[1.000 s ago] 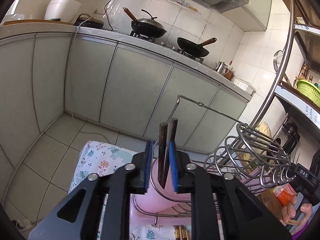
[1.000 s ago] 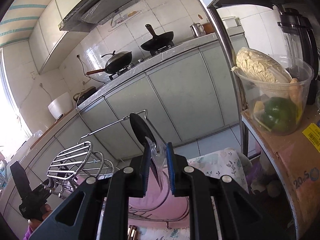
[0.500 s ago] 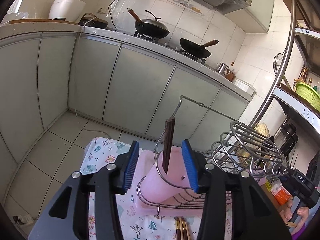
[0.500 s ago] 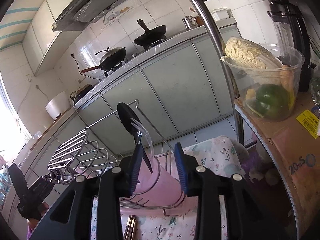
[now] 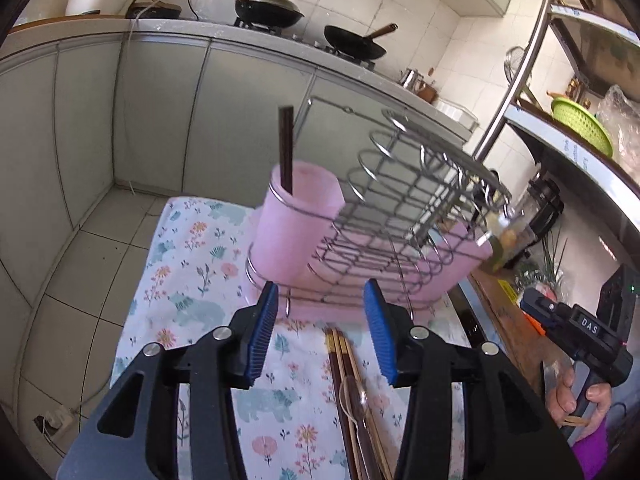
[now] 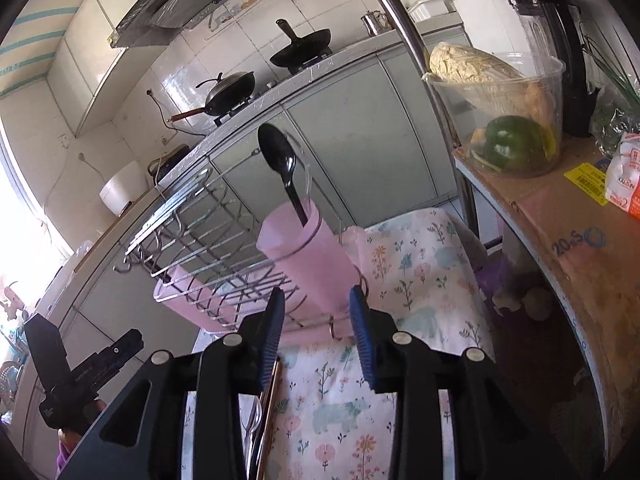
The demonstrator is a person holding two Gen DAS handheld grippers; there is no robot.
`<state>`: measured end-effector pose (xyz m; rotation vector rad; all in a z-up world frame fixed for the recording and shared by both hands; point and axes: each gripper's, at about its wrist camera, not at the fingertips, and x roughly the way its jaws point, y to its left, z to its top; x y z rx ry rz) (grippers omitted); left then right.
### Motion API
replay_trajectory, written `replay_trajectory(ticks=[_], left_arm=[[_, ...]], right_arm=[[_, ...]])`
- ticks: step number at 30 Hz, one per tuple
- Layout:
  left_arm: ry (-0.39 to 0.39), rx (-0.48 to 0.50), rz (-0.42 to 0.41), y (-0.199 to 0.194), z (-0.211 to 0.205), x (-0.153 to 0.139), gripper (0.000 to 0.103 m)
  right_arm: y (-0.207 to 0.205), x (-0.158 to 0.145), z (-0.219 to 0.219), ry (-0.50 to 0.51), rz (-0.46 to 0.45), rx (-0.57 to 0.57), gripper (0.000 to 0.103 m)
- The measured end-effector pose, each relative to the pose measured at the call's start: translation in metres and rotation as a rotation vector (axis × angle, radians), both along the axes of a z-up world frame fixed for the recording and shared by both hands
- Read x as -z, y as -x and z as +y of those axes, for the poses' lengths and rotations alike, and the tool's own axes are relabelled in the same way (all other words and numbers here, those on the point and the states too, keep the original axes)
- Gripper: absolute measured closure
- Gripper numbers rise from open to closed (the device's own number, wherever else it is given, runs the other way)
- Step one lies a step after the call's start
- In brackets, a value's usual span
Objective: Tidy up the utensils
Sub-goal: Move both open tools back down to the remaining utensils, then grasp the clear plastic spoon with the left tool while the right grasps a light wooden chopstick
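Note:
A wire rack (image 5: 404, 208) on a pink tray holds a pink cup at each end. Dark chopsticks (image 5: 285, 148) stand upright in the left pink cup (image 5: 298, 224). My left gripper (image 5: 321, 336) is open and empty, a little short of that cup and above the cloth. More chopsticks (image 5: 340, 364) and a clear spoon (image 5: 357, 394) lie on the cloth below it. A black spoon (image 6: 280, 156) and a clear spoon (image 6: 307, 176) stand in the right pink cup (image 6: 316, 264). My right gripper (image 6: 317, 332) is open and empty just in front of it.
The rack sits on a floral cloth (image 6: 416, 264). To the right, a shelf carries a clear tub of vegetables (image 6: 508, 120), a blender (image 6: 556, 40) and a cardboard box (image 6: 568, 240). Grey cabinets and a counter with woks (image 5: 268, 8) stand behind. A green basket (image 5: 582, 124) sits high right.
Both grippers opened, letting go of the chopsticks and the spoons, which now stand in the pink cups. Both have pulled back from the rack and tipped down toward the cloth.

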<state>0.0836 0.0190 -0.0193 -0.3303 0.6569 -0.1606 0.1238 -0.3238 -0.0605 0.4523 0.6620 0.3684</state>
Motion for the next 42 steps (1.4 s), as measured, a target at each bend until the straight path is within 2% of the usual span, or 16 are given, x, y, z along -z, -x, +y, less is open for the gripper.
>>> replay_trajectory(ticks=[3, 6, 11, 13, 21, 22, 24, 27, 35, 42], left_arm=[[-0.004, 0.061, 0.059, 0.003, -0.015, 0.016, 0.059], [0.017, 0.117, 0.153, -0.001, -0.029, 0.039, 0.059], [0.025, 0.160, 0.315, -0.019, -0.050, 0.079, 0.059], [0.022, 0.171, 0.343, -0.025, -0.057, 0.090, 0.059], [-0.015, 0.170, 0.394, -0.032, -0.068, 0.108, 0.059], [-0.024, 0.167, 0.394, -0.031, -0.069, 0.109, 0.062], [-0.032, 0.171, 0.394, -0.032, -0.069, 0.110, 0.081], [-0.037, 0.168, 0.393, -0.033, -0.068, 0.113, 0.098], [0.028, 0.139, 0.370, -0.031, -0.043, 0.105, 0.102], [0.049, 0.065, 0.327, -0.028, -0.006, 0.087, 0.102]], right_arm=[[0.006, 0.015, 0.004, -0.002, 0.040, -0.023, 0.070], [0.005, 0.031, 0.007, -0.008, 0.090, -0.045, 0.070], [-0.006, 0.057, 0.013, -0.026, 0.173, -0.083, 0.070], [-0.009, 0.062, 0.016, -0.027, 0.187, -0.092, 0.070], [-0.008, 0.067, 0.027, -0.013, 0.208, -0.128, 0.070], [-0.008, 0.067, 0.030, -0.012, 0.210, -0.134, 0.070], [-0.008, 0.066, 0.036, -0.003, 0.213, -0.155, 0.070], [-0.009, 0.067, 0.048, 0.012, 0.217, -0.190, 0.070], [-0.023, 0.078, 0.081, 0.013, 0.287, -0.283, 0.072], [-0.037, 0.101, 0.111, 0.003, 0.408, -0.370, 0.080]])
